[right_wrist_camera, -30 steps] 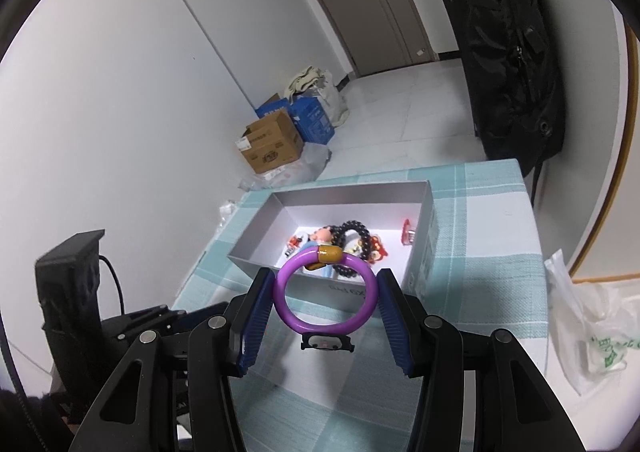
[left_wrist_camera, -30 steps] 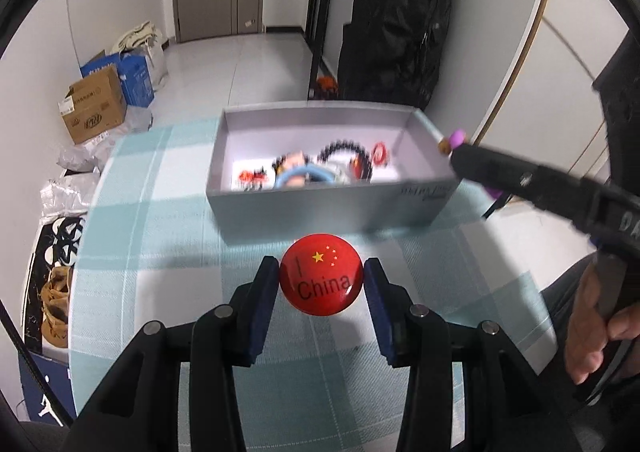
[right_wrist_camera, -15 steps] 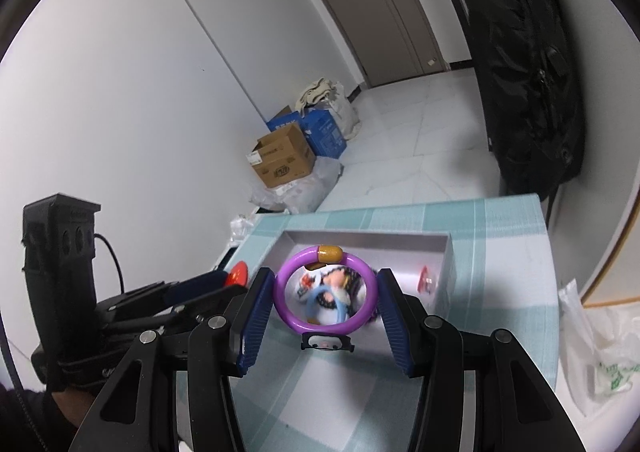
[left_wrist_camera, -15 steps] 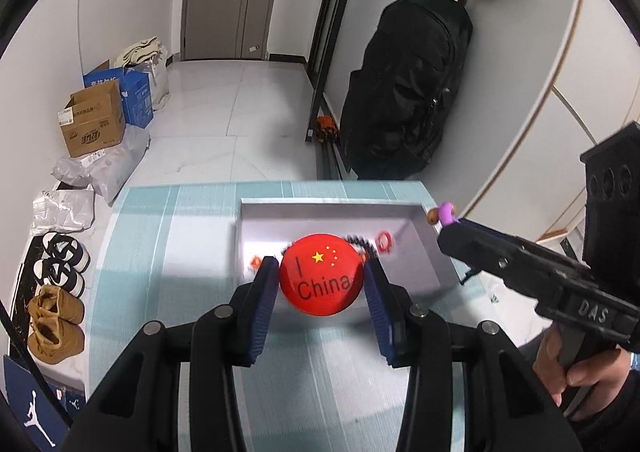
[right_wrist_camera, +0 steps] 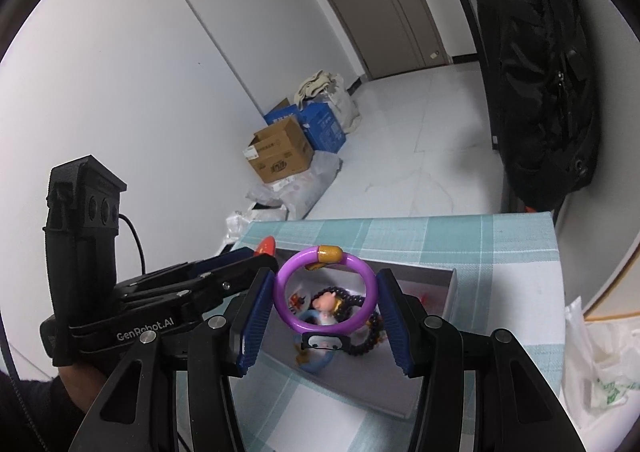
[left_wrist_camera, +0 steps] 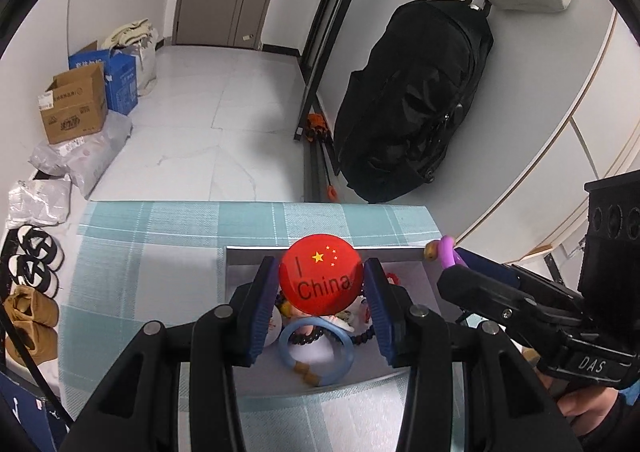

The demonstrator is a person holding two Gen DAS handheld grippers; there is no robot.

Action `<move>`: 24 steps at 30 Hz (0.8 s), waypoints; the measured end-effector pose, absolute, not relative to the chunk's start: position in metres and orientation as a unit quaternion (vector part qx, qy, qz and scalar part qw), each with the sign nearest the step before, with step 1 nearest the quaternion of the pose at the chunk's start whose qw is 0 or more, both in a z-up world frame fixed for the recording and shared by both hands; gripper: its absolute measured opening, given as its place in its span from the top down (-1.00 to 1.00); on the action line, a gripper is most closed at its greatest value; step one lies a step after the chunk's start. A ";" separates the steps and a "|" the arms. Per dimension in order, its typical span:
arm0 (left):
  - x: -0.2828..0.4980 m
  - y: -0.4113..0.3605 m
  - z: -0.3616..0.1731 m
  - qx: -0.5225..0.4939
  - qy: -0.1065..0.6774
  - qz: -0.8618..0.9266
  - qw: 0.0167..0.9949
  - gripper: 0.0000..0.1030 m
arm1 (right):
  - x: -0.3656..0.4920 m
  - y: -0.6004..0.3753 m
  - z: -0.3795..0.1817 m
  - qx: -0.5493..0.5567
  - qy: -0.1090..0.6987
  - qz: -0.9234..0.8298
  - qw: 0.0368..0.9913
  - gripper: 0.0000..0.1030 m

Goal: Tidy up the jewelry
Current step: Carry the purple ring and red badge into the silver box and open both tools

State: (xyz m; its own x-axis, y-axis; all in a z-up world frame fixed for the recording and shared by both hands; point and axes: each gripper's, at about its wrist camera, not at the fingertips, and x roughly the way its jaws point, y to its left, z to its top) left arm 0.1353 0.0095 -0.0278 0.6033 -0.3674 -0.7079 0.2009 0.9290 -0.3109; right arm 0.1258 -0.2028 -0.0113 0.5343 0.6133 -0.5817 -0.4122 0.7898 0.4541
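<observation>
Red star-printed badge (left_wrist_camera: 321,277), purple gold-capped bangle (right_wrist_camera: 326,293), grey box (right_wrist_camera: 450,294), teal-checked tablecloth (left_wrist_camera: 132,252)

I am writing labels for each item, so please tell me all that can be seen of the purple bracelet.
The purple bracelet is a smooth, glossy closed ring, plastic by its look, with one short golden-brown sleeve at its top. It stands upright between the blue pads of the right claw, which press its two sides. It hangs in the air above the grey box, touching nothing else. Through the ring, beads and a small figure in the box can be seen. From the left wrist camera, only its top edge shows.
</observation>
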 end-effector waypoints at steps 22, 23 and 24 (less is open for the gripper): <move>0.148 0.006 -0.044 -0.106 0.445 -0.173 0.872 0.26 | 0.147 -0.200 -0.031 0.133 0.420 0.268 0.857 -0.03; 0.149 0.006 -0.045 -0.106 0.447 -0.170 0.872 0.26 | 0.147 -0.201 -0.031 0.133 0.420 0.264 0.858 -0.03; 0.149 0.007 -0.046 -0.108 0.451 -0.170 0.870 0.26 | 0.146 -0.202 -0.031 0.132 0.420 0.261 0.859 -0.04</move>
State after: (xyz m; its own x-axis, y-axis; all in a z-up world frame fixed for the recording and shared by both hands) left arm 0.1490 0.0066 -0.0461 0.5361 -0.3932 -0.7470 0.1983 0.9188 -0.3412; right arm 0.1463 -0.2020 -0.0313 0.5111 0.5600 -0.6521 -0.3376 0.8285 0.4468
